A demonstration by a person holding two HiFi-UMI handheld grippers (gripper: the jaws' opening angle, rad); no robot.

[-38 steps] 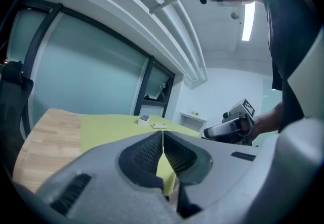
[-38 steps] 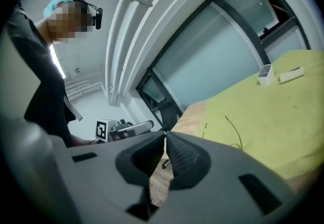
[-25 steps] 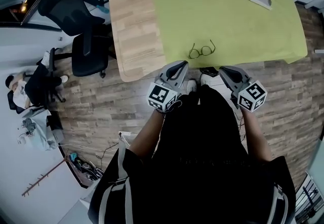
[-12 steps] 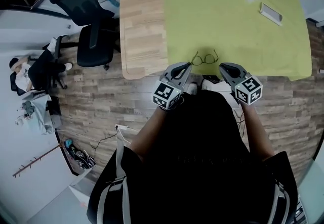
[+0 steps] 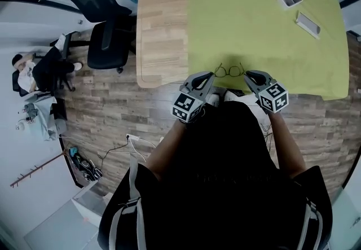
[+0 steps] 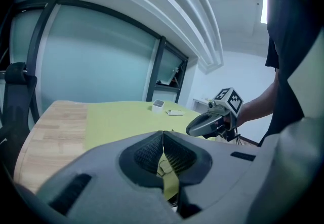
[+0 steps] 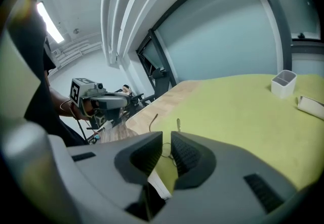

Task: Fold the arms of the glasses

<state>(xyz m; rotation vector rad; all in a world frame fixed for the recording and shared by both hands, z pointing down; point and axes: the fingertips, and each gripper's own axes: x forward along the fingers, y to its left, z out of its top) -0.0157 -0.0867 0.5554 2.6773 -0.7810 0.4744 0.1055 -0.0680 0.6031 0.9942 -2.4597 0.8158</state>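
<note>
The cubes on your grippers carry black-and-white square markers, patterns rather than letters.

The glasses (image 5: 228, 69) lie on the green cloth (image 5: 254, 23), close to the near edge of the wooden table (image 5: 161, 17). In the head view they sit between your two grippers and just beyond their tips. Your left gripper (image 5: 207, 77) is just to their left and your right gripper (image 5: 249, 75) just to their right, with neither touching the frame.

The two lenses sit side by side, so the frame's long axis runs left to right along the table's near edge. The arms are spread open and point away from you, toward the far side. In the right gripper view they show as two thin lines rising past the jaw tips.

Your left gripper's jaws are pressed together with nothing between them. Your right gripper's jaws stand a narrow gap apart and hold nothing — one lens shows through that gap, farther off on the cloth.
</note>
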